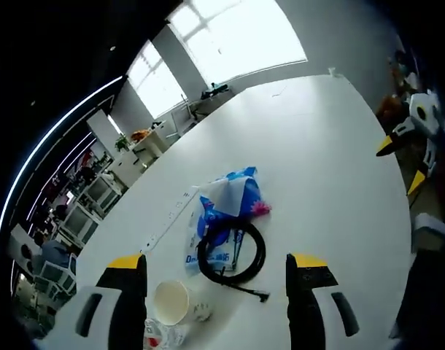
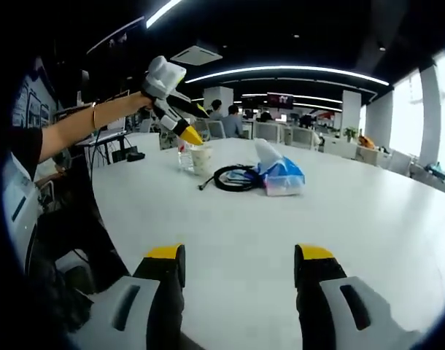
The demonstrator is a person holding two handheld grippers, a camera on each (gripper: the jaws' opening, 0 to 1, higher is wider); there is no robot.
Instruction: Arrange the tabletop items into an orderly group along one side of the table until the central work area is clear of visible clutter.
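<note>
Grippers apart and empty: left gripper (image 1: 216, 273) above coiled black cable (image 1: 231, 251), blue-white bag (image 1: 226, 208) and paper cup (image 1: 171, 300); right gripper (image 2: 239, 264) over bare white table (image 2: 281, 219).

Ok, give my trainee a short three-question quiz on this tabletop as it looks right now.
1. True or false: the black cable coil lies partly on the blue-and-white bag.
2. Which sits nearest the left gripper? A) paper cup B) power strip C) pink item
3. Fill in: both grippers' jaws are ____.

Key: 1 true; 2 A; 3 open, with the right gripper holding nothing.
</note>
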